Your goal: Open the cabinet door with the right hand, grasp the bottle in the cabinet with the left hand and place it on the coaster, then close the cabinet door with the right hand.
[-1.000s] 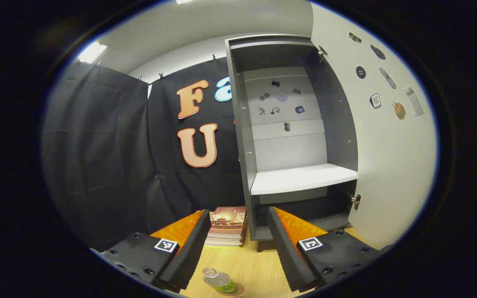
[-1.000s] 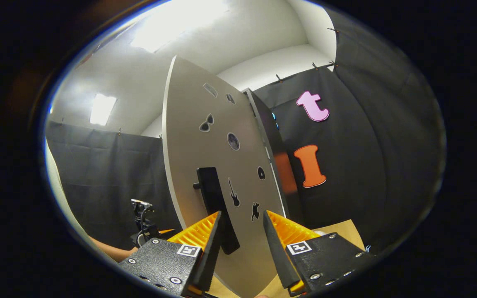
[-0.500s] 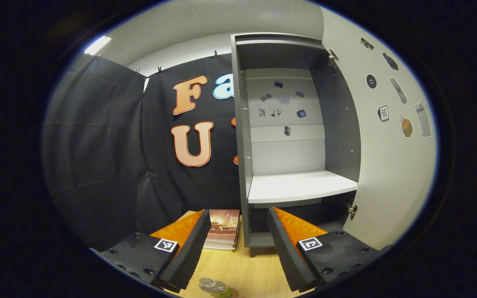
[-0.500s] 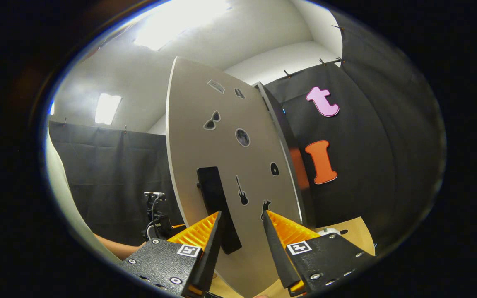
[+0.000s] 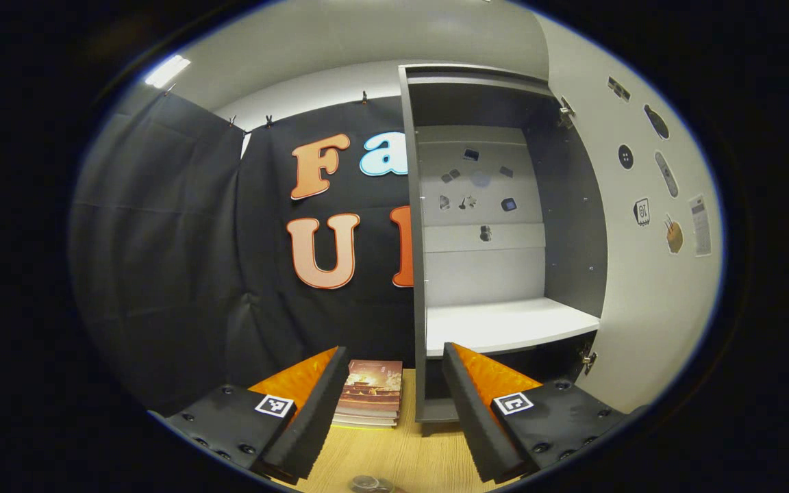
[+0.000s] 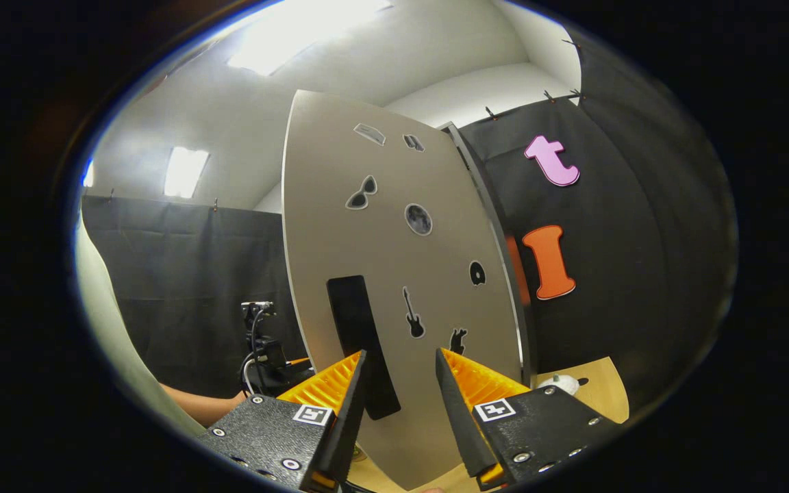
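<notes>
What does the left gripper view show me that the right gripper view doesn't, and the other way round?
Left gripper view: the inside of the open cabinet with its bare white shelf, a stack of books beside it, and the top of the bottle low on the table, below the open left gripper. Right gripper view: the door's outer face with its black handle, just ahead of the open right gripper, plus a forearm. Shared: the cabinet door, seen from opposite sides, and the wooden table.
</notes>
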